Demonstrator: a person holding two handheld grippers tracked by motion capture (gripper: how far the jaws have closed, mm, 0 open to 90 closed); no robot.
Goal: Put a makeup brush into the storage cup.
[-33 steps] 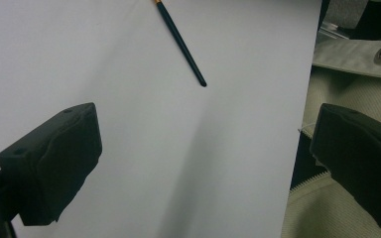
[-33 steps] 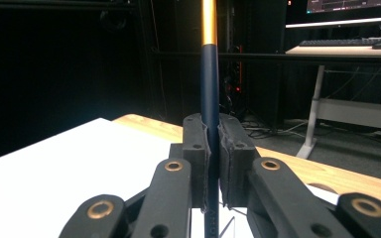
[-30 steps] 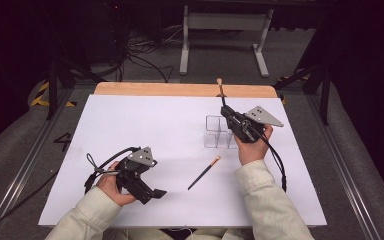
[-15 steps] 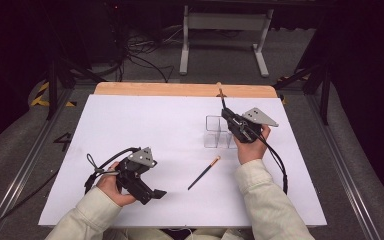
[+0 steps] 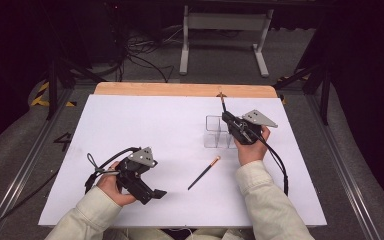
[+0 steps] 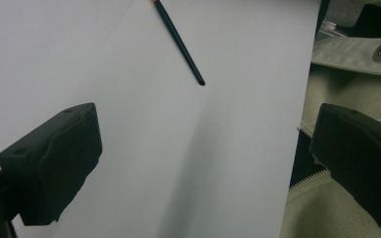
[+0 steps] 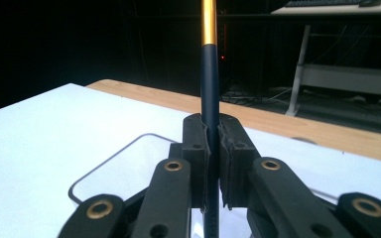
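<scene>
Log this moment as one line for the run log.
right gripper: shut on brush, above clear organizer | left gripper: open, holding nothing | second brush: lying on white table

White tabletop (image 5: 145,130) with a bare wooden strip (image 5: 180,89) along its far edge, seen from above. Grey floor (image 5: 300,55) lies beyond and to both sides of the table. A pale metal stand (image 5: 222,22) with two splayed feet sits on the floor behind the table; black cables (image 5: 140,55) lie loose to its left. Dark frame legs (image 5: 54,87) rise at both far corners, the left near yellow-black hazard tape (image 5: 42,95). Metal rails (image 5: 352,195) run along the floor on either side. The far room is dark; light falls mainly on the tabletop
</scene>
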